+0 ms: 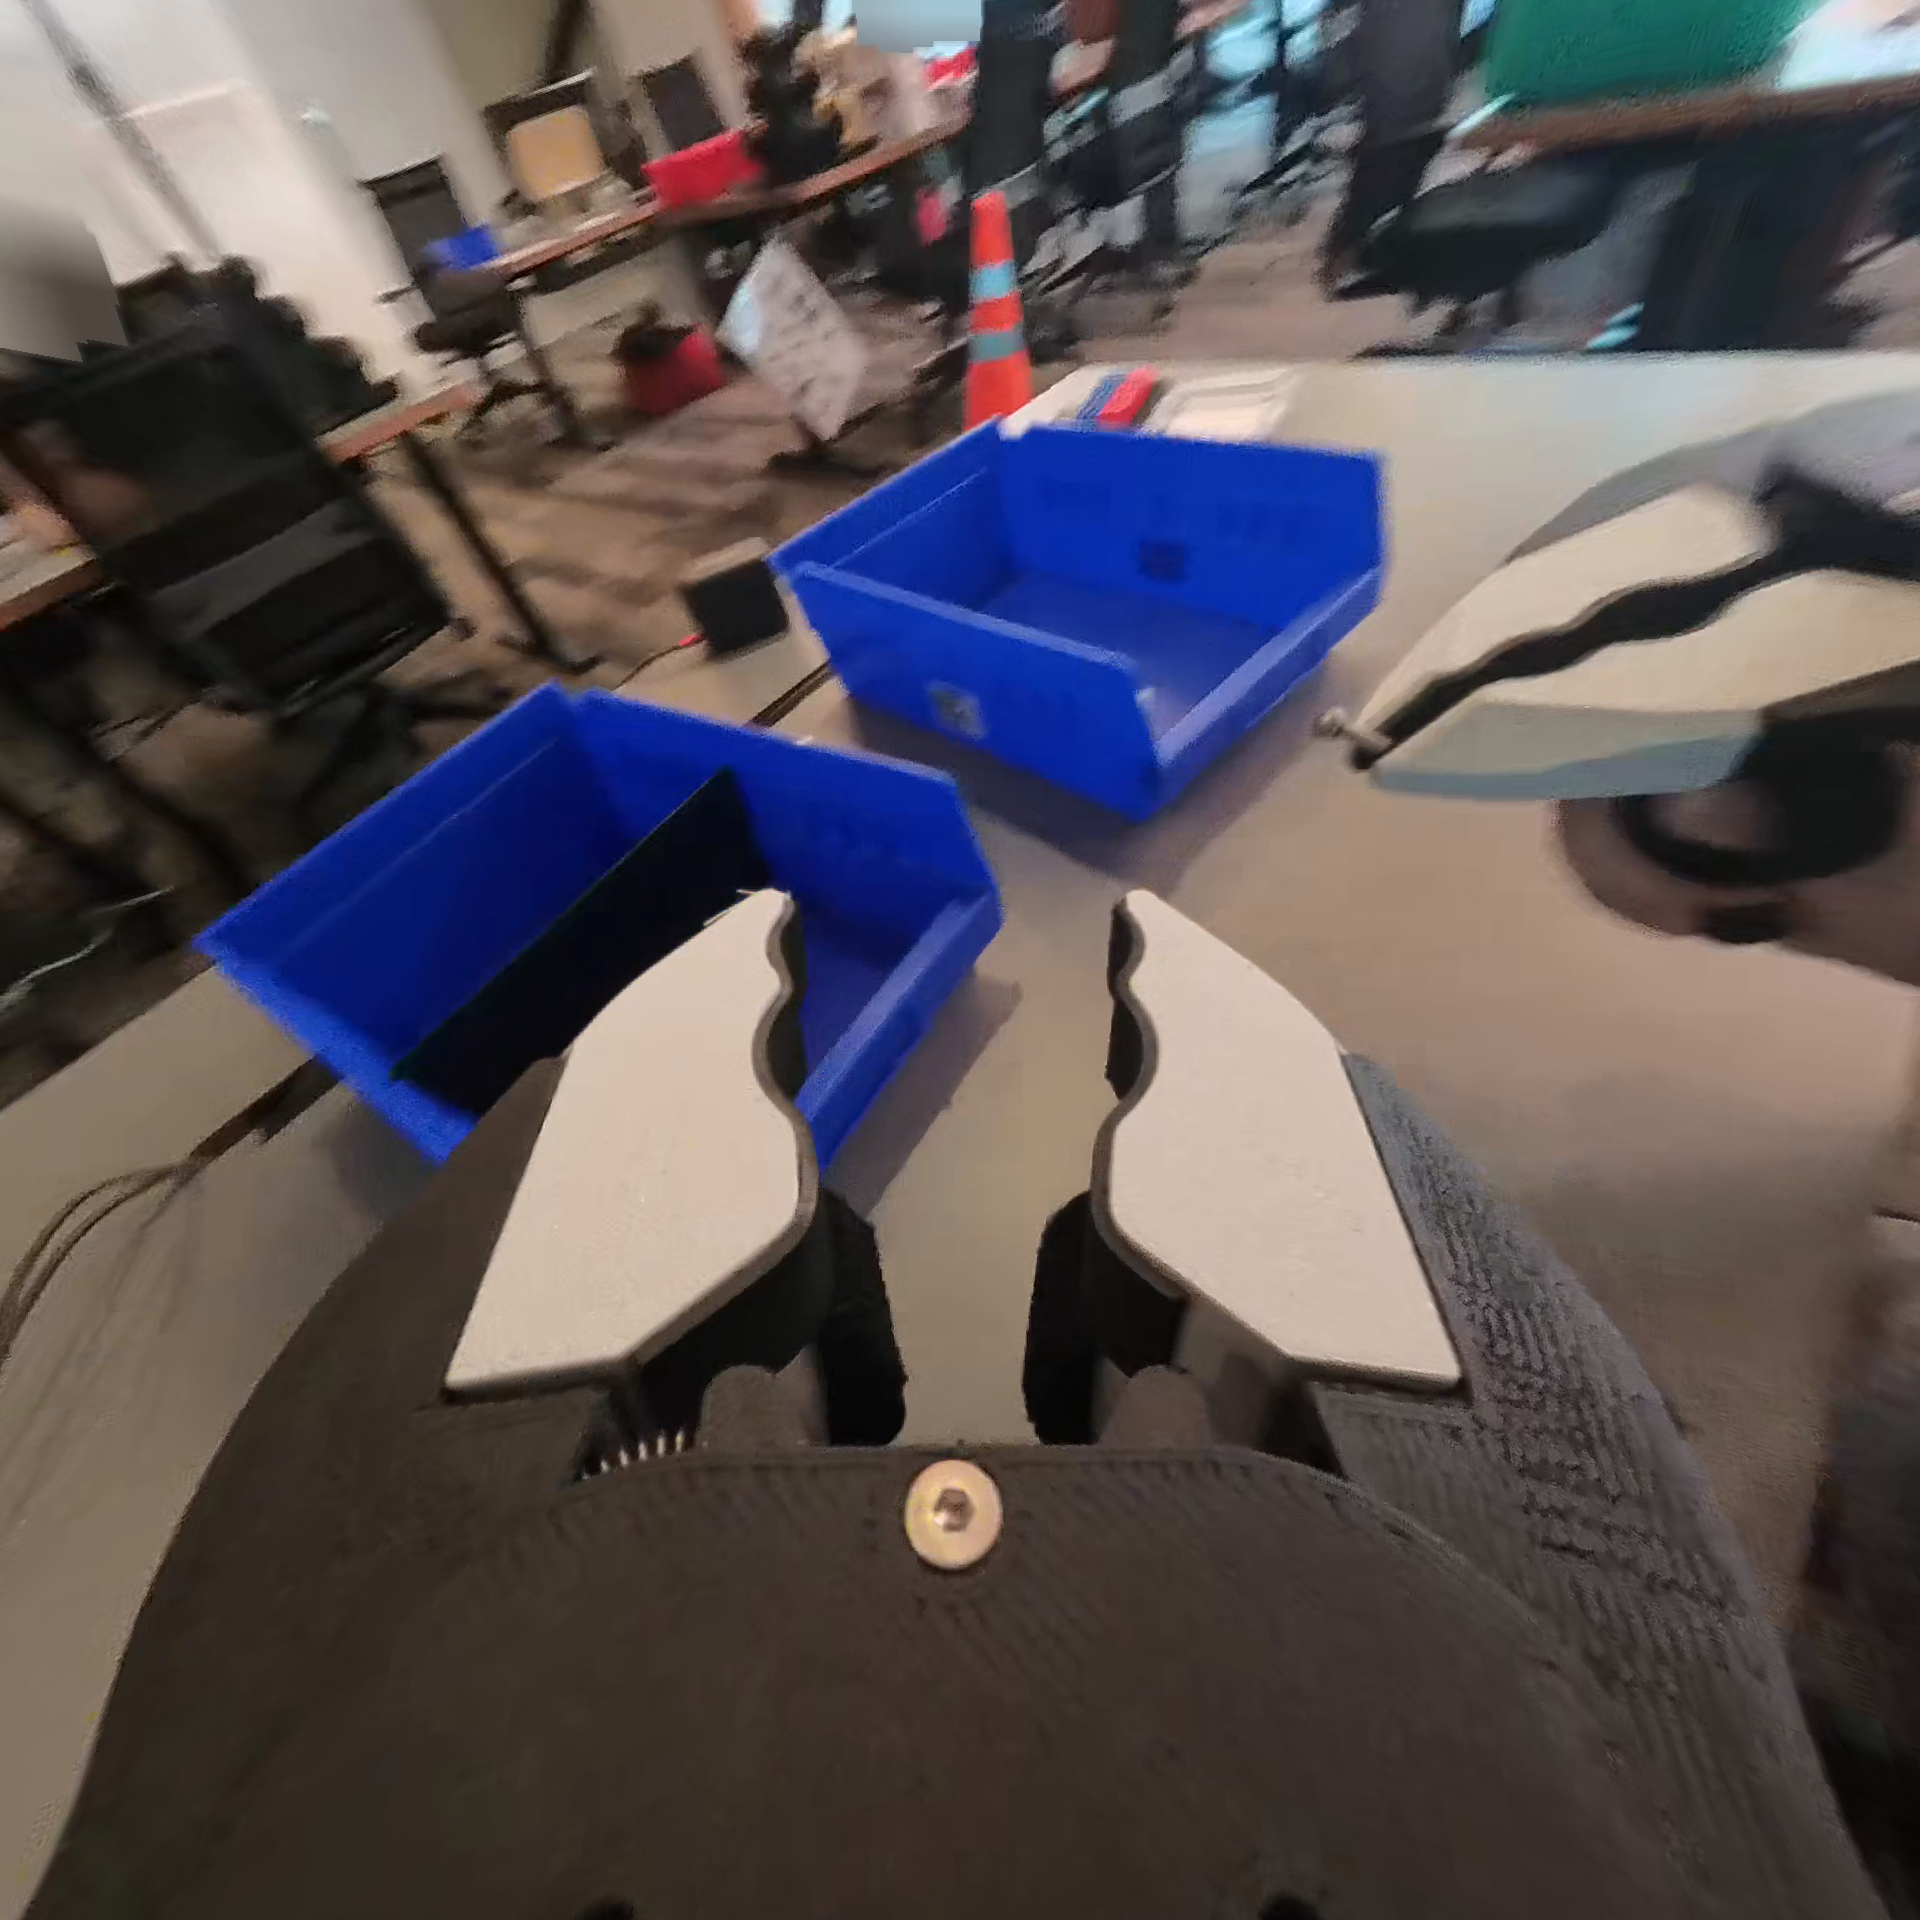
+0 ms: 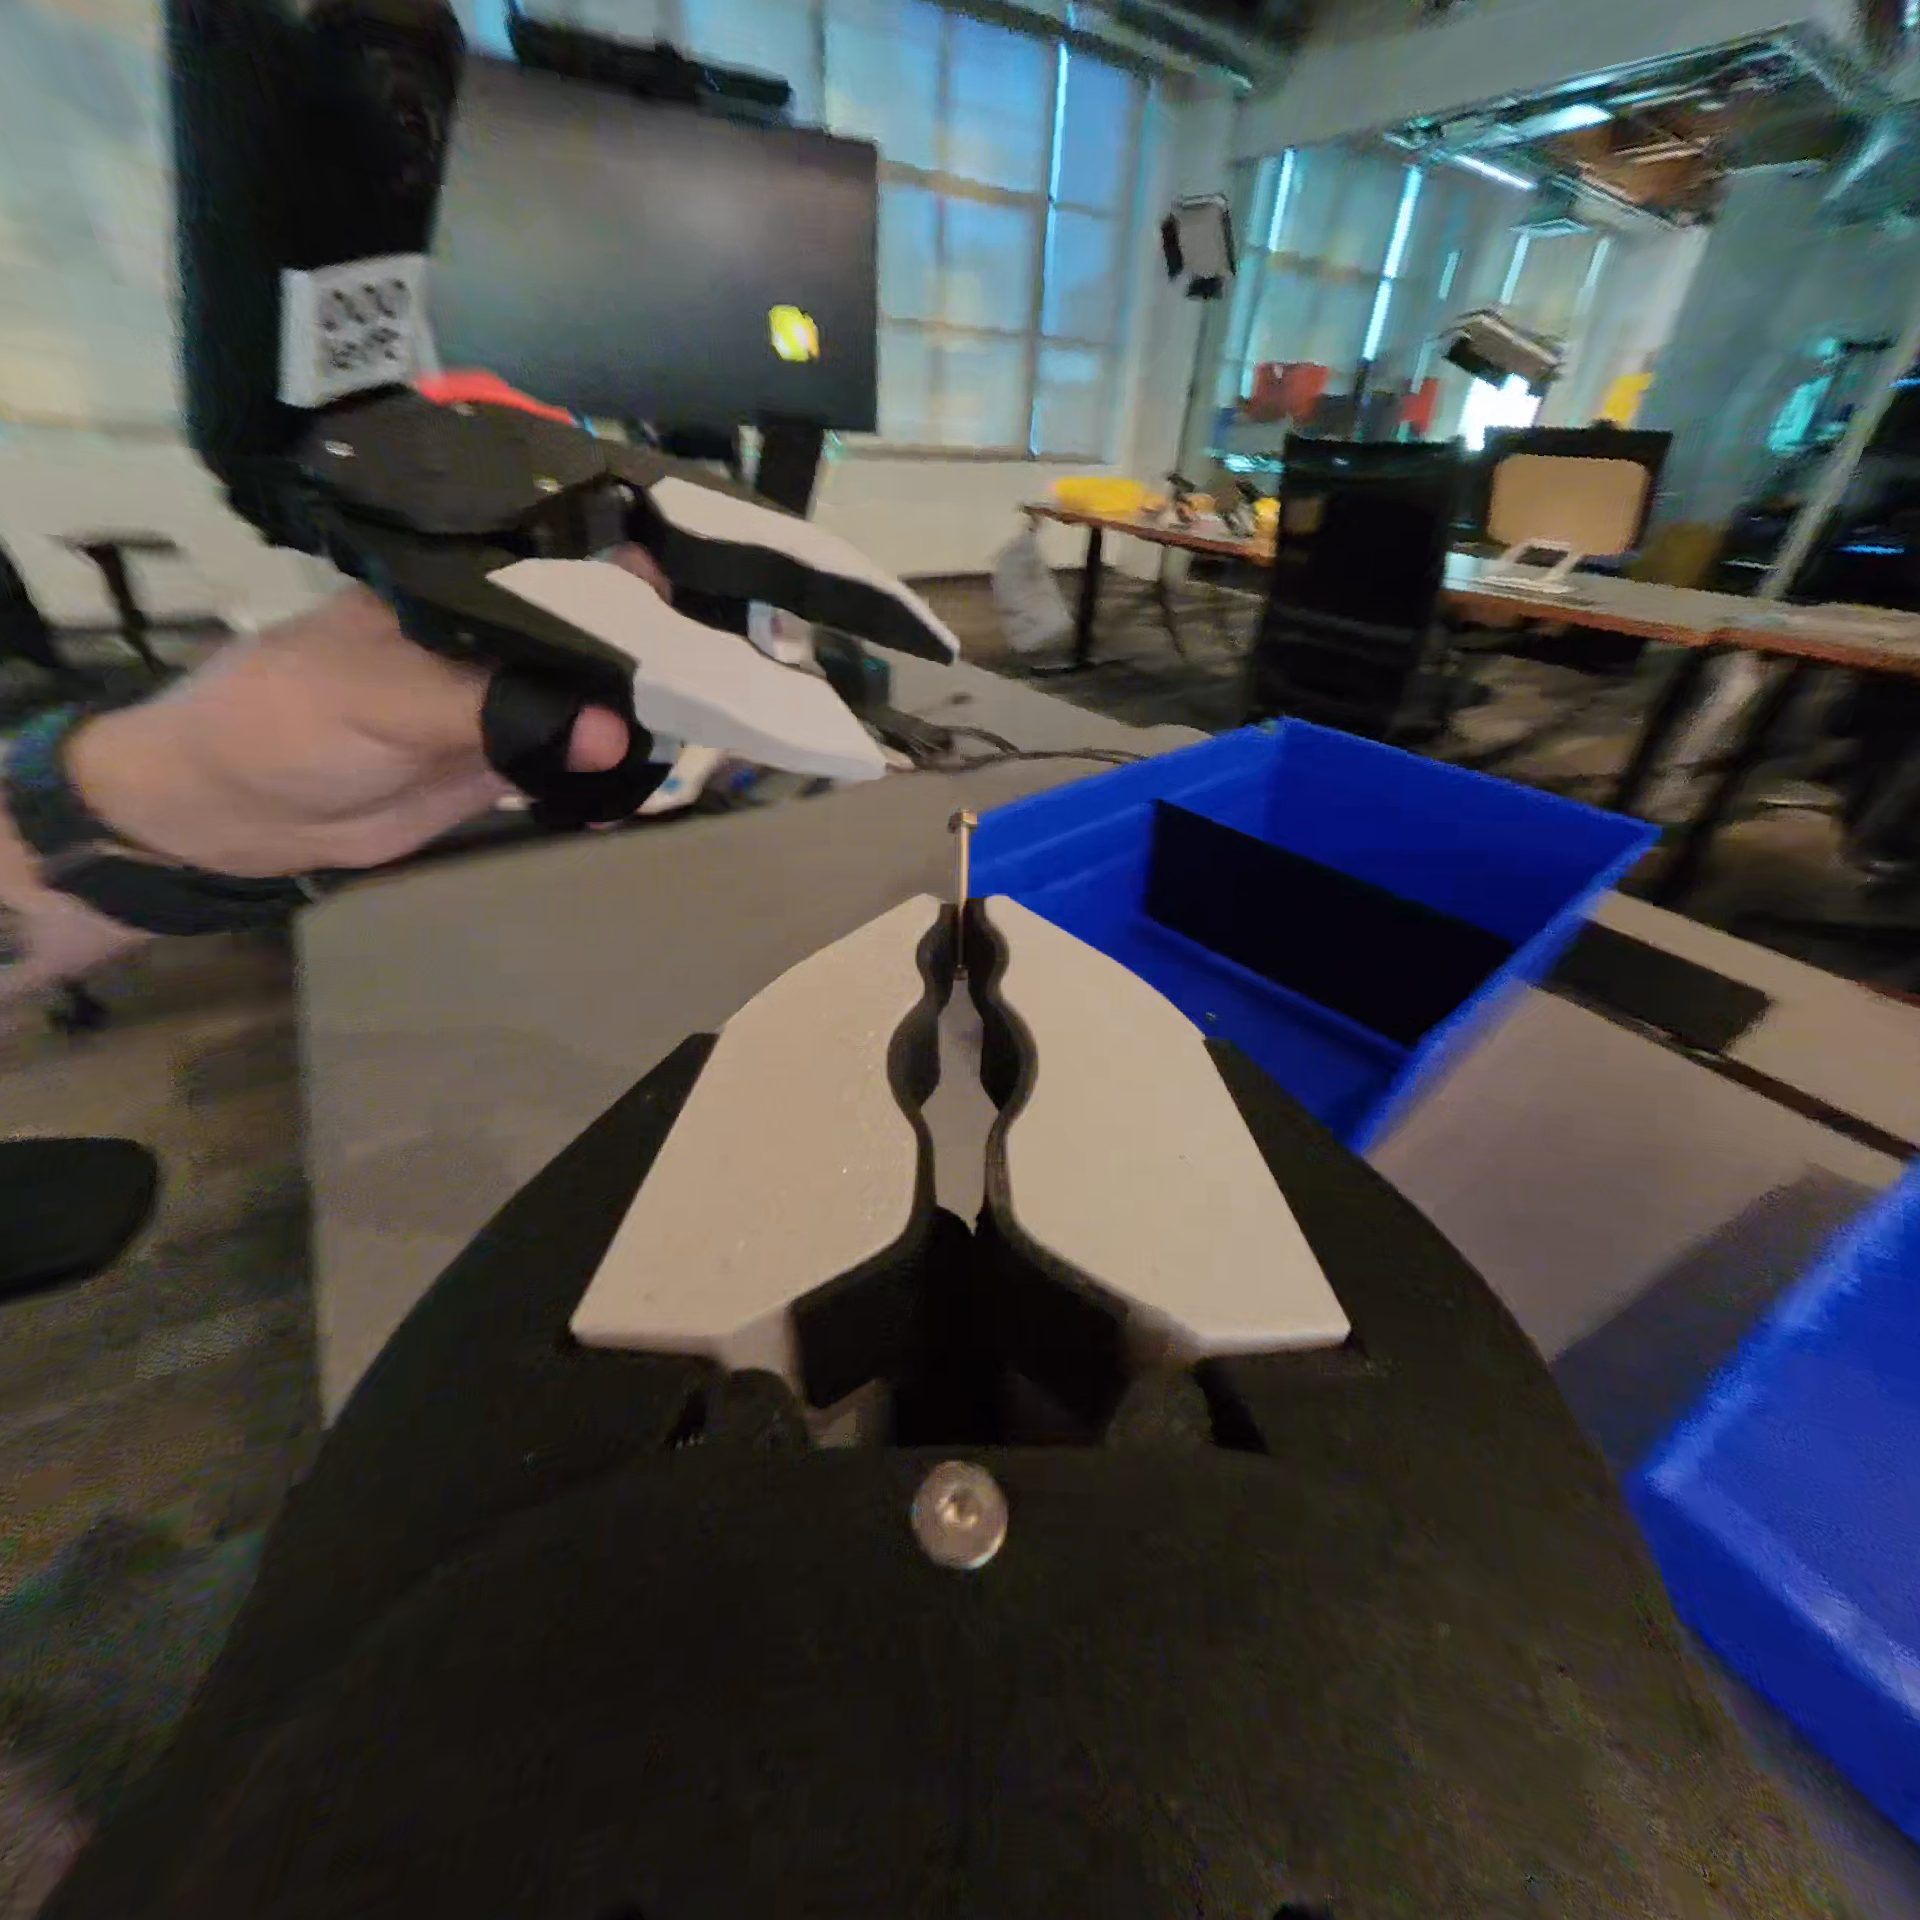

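My left gripper [image 1: 956, 914] is open and empty, held over the grey table [image 1: 1351, 1039] beside the near blue bin [image 1: 447, 914], which has a black divider [image 1: 603, 914]. A second blue bin [image 1: 1091, 623] sits farther back. My right gripper [image 2: 961, 914] is shut on a thin metal screw [image 2: 962, 862] that stands up from its fingertips, just left of the divided bin [image 2: 1351, 810]. The right gripper also shows in the left wrist view [image 1: 1371, 727], with the screw [image 1: 1340, 725] at its tip. The left gripper [image 2: 914, 712], in a person's hand [image 2: 291, 748], shows in the right wrist view.
An orange traffic cone [image 1: 995, 312] stands on the floor beyond the table. Cables [image 1: 94, 1195] trail off the table's left edge. A dark screen [image 2: 655, 249] and other tables [image 2: 1558, 603] fill the room behind. Another blue bin [image 2: 1818, 1507] sits at the right.
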`<control>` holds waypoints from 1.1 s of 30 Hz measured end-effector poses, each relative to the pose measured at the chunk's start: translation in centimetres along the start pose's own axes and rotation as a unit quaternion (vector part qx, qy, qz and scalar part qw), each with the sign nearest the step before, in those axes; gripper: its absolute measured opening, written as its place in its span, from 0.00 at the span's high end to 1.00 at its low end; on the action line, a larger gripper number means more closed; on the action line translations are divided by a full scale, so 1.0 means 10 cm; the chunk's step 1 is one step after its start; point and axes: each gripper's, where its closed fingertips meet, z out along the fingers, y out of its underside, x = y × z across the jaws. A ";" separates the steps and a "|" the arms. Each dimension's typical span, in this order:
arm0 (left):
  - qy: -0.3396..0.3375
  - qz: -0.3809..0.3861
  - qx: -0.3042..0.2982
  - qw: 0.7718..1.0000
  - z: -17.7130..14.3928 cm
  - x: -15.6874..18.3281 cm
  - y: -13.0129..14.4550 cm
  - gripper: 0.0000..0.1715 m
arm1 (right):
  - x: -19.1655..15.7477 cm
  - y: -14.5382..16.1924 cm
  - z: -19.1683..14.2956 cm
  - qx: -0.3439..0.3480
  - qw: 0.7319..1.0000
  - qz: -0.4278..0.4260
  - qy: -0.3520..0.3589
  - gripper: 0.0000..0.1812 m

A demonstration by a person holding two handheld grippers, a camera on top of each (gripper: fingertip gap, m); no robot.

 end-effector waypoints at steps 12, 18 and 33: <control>0.014 -0.051 0.018 0.998 0.10 0.35 0.56 0.89 | 1.72 0.27 -0.73 -0.148 0.956 -0.014 0.254 0.99; -0.006 -0.085 0.028 0.996 0.07 0.32 0.83 1.00 | 2.53 0.89 -0.66 -0.278 0.915 0.088 0.277 0.99; -0.001 -0.115 -0.019 0.993 0.12 0.36 1.21 0.89 | 3.05 1.72 -0.62 -0.462 0.813 0.212 0.284 0.98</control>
